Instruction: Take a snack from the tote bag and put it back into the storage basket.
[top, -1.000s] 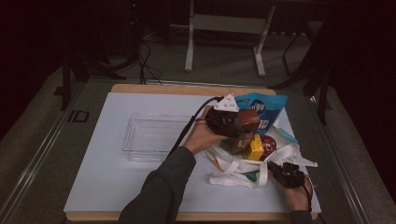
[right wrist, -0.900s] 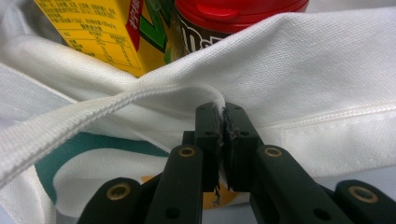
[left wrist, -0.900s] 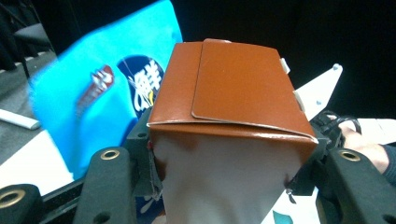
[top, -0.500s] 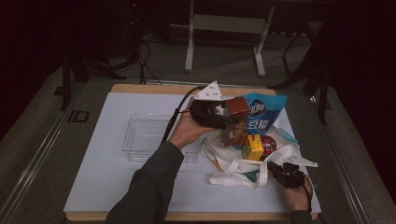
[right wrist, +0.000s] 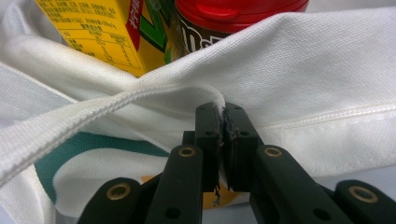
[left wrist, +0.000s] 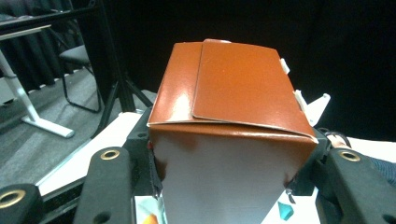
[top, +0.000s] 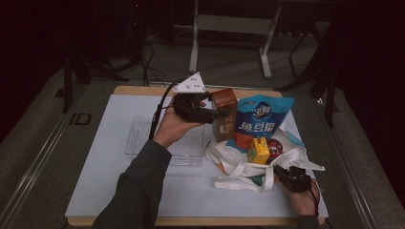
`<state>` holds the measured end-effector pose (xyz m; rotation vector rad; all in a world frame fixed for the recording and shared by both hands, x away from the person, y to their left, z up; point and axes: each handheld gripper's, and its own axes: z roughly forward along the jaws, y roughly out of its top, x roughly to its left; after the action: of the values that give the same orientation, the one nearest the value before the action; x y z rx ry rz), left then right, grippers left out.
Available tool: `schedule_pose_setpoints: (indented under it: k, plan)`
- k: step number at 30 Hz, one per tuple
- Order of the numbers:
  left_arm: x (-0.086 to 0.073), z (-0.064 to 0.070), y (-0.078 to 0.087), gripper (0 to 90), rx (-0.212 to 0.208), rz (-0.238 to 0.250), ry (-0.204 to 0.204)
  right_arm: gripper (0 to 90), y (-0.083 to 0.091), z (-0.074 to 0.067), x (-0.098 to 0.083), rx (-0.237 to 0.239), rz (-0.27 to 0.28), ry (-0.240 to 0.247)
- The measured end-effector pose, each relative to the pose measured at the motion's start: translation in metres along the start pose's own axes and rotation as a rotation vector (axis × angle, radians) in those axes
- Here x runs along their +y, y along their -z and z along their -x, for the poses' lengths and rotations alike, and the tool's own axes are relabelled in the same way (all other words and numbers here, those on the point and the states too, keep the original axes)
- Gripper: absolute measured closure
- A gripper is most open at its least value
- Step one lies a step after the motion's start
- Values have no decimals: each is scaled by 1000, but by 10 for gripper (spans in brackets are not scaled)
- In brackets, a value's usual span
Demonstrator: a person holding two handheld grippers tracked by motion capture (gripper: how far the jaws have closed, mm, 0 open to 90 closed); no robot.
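The left gripper has its jaws clamped on the two sides of a brown carton, held upright in the air just above the mouth of the white tote bag; the grip sits at mid-height on the carton, which keeps it from tipping as it comes clear of the other goods. In the left gripper view the carton fills the space between the jaws, its folded top facing the camera. The right gripper is pinched shut on the bag's fabric edge near the front of the bench; this likely pins the soft bag so it does not drag along with the carton. A blue snack pouch, a yellow juice box and a red-lidded jar remain in the bag; a clear tray lies to the left, probably where the carton is bound. The left forearm reaches in diagonally, wrist cocked, gripper pointing level toward the right; the right hand lies low at the bench edge.
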<state>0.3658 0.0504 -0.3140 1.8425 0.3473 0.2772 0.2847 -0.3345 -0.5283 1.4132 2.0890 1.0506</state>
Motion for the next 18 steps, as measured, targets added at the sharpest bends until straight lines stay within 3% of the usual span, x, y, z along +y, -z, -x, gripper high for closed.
schedule_pose_setpoints:
  k: [18]
  plan:
    - [-10, -12, 25, 432, 46, -56, -22, 852, 0, 0, 0, 1, 2, -2]
